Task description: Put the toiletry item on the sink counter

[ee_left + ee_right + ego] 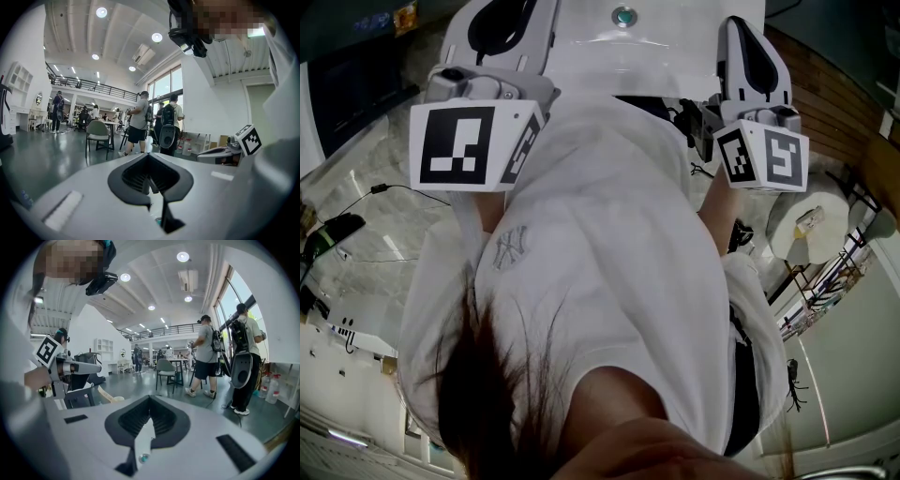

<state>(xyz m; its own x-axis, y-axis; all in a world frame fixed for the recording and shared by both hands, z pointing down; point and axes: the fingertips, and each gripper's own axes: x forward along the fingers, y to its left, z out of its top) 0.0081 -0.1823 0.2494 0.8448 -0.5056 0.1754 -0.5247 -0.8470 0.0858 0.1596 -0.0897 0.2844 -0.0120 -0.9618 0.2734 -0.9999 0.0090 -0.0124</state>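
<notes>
Head view: a person in a white shirt (609, 244) holds the left tongs (500, 28) and the right tongs (753, 52) out ahead, toward a white surface (581, 52) with a teal disc (623, 16).

Left gripper view: the left tongs (149, 159) are closed tip to tip with nothing between them. Beyond stand a green chair (97, 131) and people (138, 123) on a glossy floor (42, 159).

Right gripper view: the right tongs (150, 401) are likewise pressed together and empty, with the same hall ahead.

The toiletry item cannot be made out in any view.
</notes>
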